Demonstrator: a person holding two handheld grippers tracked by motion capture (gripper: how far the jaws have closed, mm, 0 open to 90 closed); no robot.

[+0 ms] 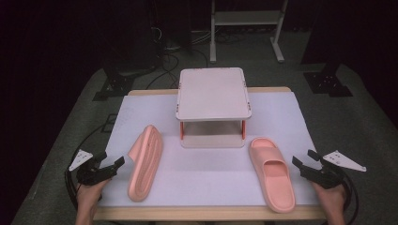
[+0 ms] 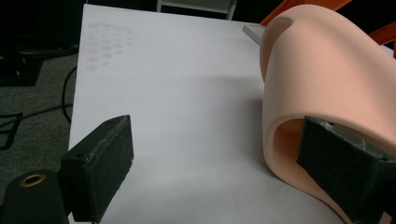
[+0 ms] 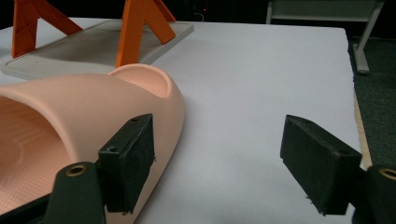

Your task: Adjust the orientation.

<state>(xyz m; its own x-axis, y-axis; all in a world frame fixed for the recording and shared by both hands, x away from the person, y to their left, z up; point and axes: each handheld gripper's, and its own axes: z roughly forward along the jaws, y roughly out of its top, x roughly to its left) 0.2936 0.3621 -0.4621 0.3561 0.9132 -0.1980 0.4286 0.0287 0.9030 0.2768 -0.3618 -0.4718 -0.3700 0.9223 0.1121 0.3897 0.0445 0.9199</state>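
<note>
2 pink slippers (image 1: pixel 272 173), 2 open claws (image 1: pixel 114 165)

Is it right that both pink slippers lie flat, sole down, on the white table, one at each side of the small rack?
Not quite. In the high view the right slipper lies sole down, but the left slipper rests on its side. Both are on the white table, beside the rack.

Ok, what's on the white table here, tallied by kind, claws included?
Pink foam slide slippers: 2, one on its side, one sole-down
Pale two-tier rack with orange legs: 1
Black two-jaw claws: 2, left, right, both open
Total: 5
</note>
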